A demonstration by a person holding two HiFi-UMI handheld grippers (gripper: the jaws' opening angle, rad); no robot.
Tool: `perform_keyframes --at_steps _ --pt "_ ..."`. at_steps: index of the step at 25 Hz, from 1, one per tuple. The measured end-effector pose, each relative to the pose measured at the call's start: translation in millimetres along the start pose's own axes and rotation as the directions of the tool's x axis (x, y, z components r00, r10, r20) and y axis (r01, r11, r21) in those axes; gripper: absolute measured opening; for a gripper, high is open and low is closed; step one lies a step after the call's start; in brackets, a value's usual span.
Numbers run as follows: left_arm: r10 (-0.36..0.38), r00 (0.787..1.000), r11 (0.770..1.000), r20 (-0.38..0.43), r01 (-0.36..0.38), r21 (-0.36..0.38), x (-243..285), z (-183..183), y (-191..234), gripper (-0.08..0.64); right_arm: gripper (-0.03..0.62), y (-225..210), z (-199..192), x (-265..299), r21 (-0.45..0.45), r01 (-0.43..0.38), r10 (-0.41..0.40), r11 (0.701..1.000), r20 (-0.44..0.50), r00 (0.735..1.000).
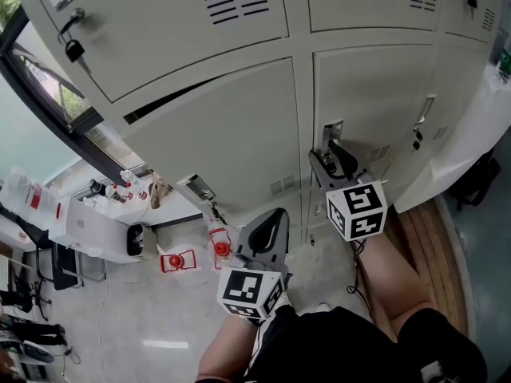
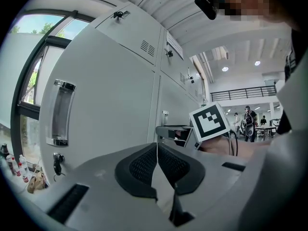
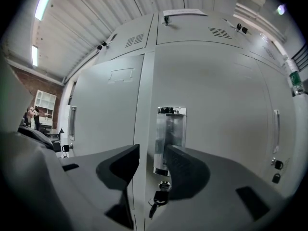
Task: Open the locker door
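The locker door [image 3: 221, 105] fills the centre and right of the right gripper view and is fully shut, its left edge flush along the seam with the neighbouring door. Its metal handle [image 3: 169, 134] sits just right of that seam, in the middle of the frame, and a key [image 3: 161, 192] hangs in the lock directly below it.

The right gripper [image 3: 151, 153] is lined up on the handle. Its jaws stand apart with nothing clamped between them. One jaw lies left of the seam, and the other crosses in front of the handle's lower half. Whether that jaw touches the metal cannot be told.

In the head view, the same gripper [image 1: 331, 162] sits just below the handle [image 1: 330, 132], right of centre in the frame, and the door [image 1: 375, 94] rises above it.

The left gripper [image 1: 270, 223] hangs back at lower centre of that view, well clear of the door. In its own view its jaws [image 2: 157, 150] are pressed together and hold nothing.

By my reading the task has barely begun. The approach looks nearly complete, but no grip has been taken and the door has not moved. What remains is to close the jaws on the handle or hook it, then swing the door outward. If the lock is engaged, the key may need turning first.
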State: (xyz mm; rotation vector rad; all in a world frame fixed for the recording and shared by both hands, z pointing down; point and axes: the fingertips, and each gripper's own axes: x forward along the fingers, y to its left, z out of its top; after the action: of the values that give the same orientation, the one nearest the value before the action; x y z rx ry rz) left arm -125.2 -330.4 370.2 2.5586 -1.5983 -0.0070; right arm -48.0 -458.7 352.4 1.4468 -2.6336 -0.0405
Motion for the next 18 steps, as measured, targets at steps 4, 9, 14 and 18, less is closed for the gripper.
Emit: perform_keyframes --at_steps 4,9,14,18 --pt "0.008 1.000 1.000 -0.004 -0.008 0.001 -1 -1 5 0.020 0.229 0 -1 5 0.008 -0.005 0.005 1.000 -0.005 1.000" --pt "0.016 1.000 1.000 -0.005 -0.016 0.003 -2 -1 7 0.020 0.190 -1 -2 8 0.012 -0.005 0.005 1.000 -0.008 1.000" --pt "0.017 1.000 1.000 -0.005 -0.017 0.007 -2 0 3 0.020 0.176 0 -3 4 0.002 -0.010 0.010 1.000 -0.009 1.000" --pt "0.017 1.000 1.000 0.000 -0.017 0.008 -1 1 -3 0.020 0.164 0 -4 -3 -0.006 -0.013 0.013 1.000 -0.007 1.000"
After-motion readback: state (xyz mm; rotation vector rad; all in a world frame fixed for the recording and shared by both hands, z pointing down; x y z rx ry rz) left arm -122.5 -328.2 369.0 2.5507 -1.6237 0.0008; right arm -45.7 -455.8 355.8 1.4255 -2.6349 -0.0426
